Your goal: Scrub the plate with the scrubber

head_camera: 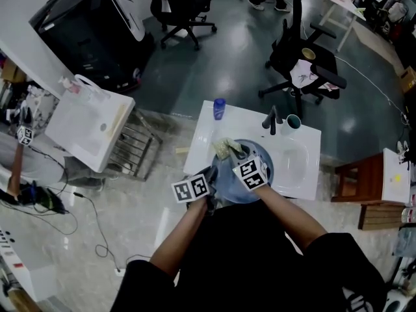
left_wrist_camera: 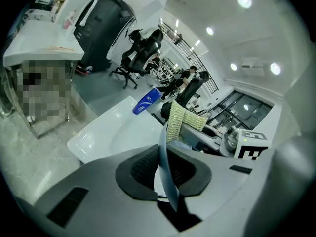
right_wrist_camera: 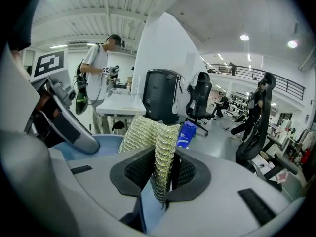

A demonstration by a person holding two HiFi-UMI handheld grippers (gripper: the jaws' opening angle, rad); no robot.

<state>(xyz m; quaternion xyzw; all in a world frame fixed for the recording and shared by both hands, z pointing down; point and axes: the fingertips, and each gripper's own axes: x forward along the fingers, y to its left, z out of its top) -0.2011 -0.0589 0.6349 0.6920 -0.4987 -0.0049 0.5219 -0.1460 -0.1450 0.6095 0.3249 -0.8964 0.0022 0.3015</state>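
A round blue plate (head_camera: pixel 235 192) is held on edge over the white sink (head_camera: pixel 305 168). My left gripper (head_camera: pixel 211 175) is shut on the plate's near rim; in the left gripper view the thin blue plate (left_wrist_camera: pixel 163 149) stands clamped between the dark pads of my left gripper (left_wrist_camera: pixel 165 171). My right gripper (head_camera: pixel 233 152) is shut on a yellow-green mesh scrubber (head_camera: pixel 224 149). In the right gripper view the scrubber (right_wrist_camera: pixel 158 144) is folded between the pads of my right gripper (right_wrist_camera: pixel 165 174) and lies against the plate (right_wrist_camera: pixel 106 144). The scrubber (left_wrist_camera: pixel 180 120) sits at the plate's far rim.
A blue bottle (head_camera: pixel 220 108) stands at the sink's far left corner, with a dark faucet (head_camera: pixel 272 119) and a teal cup (head_camera: pixel 292 122) at the back. A white table (head_camera: pixel 91 122) is to the left, an office chair (head_camera: pixel 302 64) beyond, and a wooden stool (head_camera: pixel 364 187) to the right.
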